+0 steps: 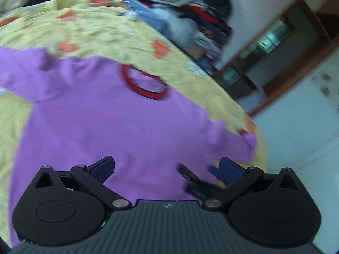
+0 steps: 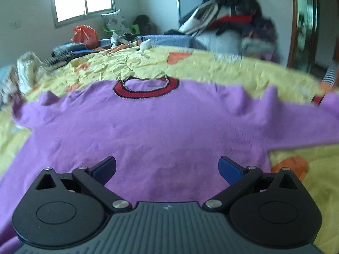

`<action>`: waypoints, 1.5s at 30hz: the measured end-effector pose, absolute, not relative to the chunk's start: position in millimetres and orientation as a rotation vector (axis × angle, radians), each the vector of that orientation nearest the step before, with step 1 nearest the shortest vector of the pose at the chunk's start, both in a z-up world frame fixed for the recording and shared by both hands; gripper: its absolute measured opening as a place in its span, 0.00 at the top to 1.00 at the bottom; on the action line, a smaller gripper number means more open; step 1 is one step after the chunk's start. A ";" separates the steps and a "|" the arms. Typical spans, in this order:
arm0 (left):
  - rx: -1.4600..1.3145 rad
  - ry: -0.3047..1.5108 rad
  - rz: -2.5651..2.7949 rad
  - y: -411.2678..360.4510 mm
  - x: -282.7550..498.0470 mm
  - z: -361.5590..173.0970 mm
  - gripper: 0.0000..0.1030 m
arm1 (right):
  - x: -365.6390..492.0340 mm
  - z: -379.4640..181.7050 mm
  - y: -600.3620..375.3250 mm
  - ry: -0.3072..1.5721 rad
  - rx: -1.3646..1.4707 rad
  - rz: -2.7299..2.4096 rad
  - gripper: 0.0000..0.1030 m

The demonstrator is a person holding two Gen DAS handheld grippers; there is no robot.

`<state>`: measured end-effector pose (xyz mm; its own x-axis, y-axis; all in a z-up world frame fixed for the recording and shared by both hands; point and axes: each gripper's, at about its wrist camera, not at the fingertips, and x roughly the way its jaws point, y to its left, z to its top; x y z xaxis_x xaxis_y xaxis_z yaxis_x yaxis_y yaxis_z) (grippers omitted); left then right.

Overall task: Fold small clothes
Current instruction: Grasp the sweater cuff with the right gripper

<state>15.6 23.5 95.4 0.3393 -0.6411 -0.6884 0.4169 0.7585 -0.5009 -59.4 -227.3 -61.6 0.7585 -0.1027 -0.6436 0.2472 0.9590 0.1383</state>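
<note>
**What the two wrist views leave unclear**

The left wrist view is smeared by motion blur: the pile of clothes (image 1: pixel 190 10) at the far side of the bed melts into streaks, and no single garment can be told apart. A dark blurred object (image 1: pixel 197 182) beside the left gripper's (image 1: pixel 167 167) right finger cannot be identified. The purple sweater's (image 1: pixel 95 131) hem is hidden under the gripper body, and its left sleeve runs off the frame. In the right wrist view the sweater's right sleeve cuff (image 2: pixel 318 99) is blurred and cut by the edge.
</note>
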 end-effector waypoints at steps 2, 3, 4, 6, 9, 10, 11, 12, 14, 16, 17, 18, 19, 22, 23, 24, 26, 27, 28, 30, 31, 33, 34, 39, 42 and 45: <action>-0.180 1.014 -0.764 -0.9 -1.4 109.4 0.00 | -56.5 -62.4 -241.5 0.709 0.190 -0.225 0.00; -0.153 1.012 -0.808 -12.9 -10.0 115.4 0.00 | -54.3 -62.9 -248.8 0.711 0.176 -0.239 0.00; -0.128 1.009 -0.854 -24.4 -19.4 118.5 0.00 | -52.2 -64.2 -257.1 0.710 0.171 -0.254 0.00; -0.066 1.006 -0.949 -49.4 -36.4 124.7 0.00 | -45.6 -67.5 -274.9 0.725 0.158 -0.248 0.00; -0.013 1.017 -1.080 -80.2 -55.8 124.0 0.00 | -39.7 -74.6 -301.3 0.732 0.102 -0.302 0.00; -0.003 1.015 -1.115 -88.5 -61.3 123.4 0.00 | -36.1 -76.8 -311.7 0.746 0.081 -0.337 0.00; 0.009 1.003 -1.143 -95.1 -66.9 122.8 0.00 | -38.1 -78.5 -321.0 0.745 0.066 -0.365 0.00; 0.013 1.005 -1.175 -102.8 -69.7 120.8 0.00 | -37.4 -78.7 -331.4 0.735 0.057 -0.390 0.00; 0.004 1.045 -1.228 -117.9 -70.8 112.1 0.00 | -38.6 -78.5 -356.2 0.726 0.062 -0.449 0.00; 0.004 1.078 -1.250 -131.8 -76.1 108.1 0.00 | -41.9 -76.2 -379.6 0.712 0.072 -0.488 0.00; -0.003 1.068 -1.268 -138.4 -77.8 106.1 0.00 | -42.8 -74.6 -390.9 0.705 0.067 -0.499 0.00; 0.000 1.053 -1.299 -143.5 -82.1 106.8 0.00 | -43.5 -73.0 -399.7 0.696 0.054 -0.521 0.00; 0.012 1.039 -1.330 -147.1 -84.9 107.2 0.00 | -44.3 -71.5 -409.5 0.688 0.036 -0.549 0.00; 0.001 1.053 -1.406 -157.8 -86.4 94.8 0.00 | -39.6 -69.2 -447.0 0.682 -0.001 -0.610 0.00; 0.005 1.083 -1.413 -163.0 -84.8 87.4 0.00 | -37.4 -67.5 -460.3 0.688 -0.004 -0.624 0.00; 0.009 1.110 -1.409 -168.6 -82.1 80.6 0.00 | -35.2 -66.2 -474.9 0.696 -0.005 -0.642 0.00; 0.004 1.149 -1.419 -176.3 -75.3 69.4 0.00 | -30.6 -63.6 -502.1 0.717 0.004 -0.658 0.00; -0.006 1.147 -1.402 -177.4 -74.7 70.4 0.00 | -27.4 -62.7 -514.9 0.731 0.009 -0.651 0.00; 0.002 1.125 -1.397 -179.1 -76.1 72.7 0.00 | -23.7 -62.1 -526.4 0.741 0.014 -0.639 0.00; 0.002 1.105 -1.413 -185.3 -75.2 72.5 0.00 | -17.1 -63.8 -543.6 0.759 0.005 -0.614 0.00; 0.008 1.109 -1.408 -185.5 -78.7 75.0 0.00 | -11.9 -65.6 -552.4 0.780 0.000 -0.607 0.00; 0.025 1.074 -1.412 -193.5 -82.9 79.5 0.00 | -3.8 -68.0 -566.2 0.824 -0.001 -0.587 0.00; 0.017 1.058 -1.434 -193.6 -85.0 89.5 0.00 | 0.7 -69.4 -573.2 0.838 0.001 -0.578 0.00; -0.008 1.099 -1.409 -198.8 -71.1 71.4 0.00 | 19.5 -83.3 -602.8 0.912 -0.019 -0.529 0.00; 0.003 1.125 -1.344 -199.1 -61.3 59.3 0.00 | 27.3 -86.8 -616.7 0.940 0.036 -0.449 0.00; 0.006 1.108 -1.286 -203.5 -54.8 58.8 0.00 | 28.1 -87.9 -629.6 0.932 0.105 -0.420 0.06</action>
<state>-54.8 -203.5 58.8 -0.1263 -0.7491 -0.6503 0.7540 0.3535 -0.5536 28.1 -629.6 -87.9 0.5218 -0.3054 -0.7965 0.3946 0.9142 -0.0921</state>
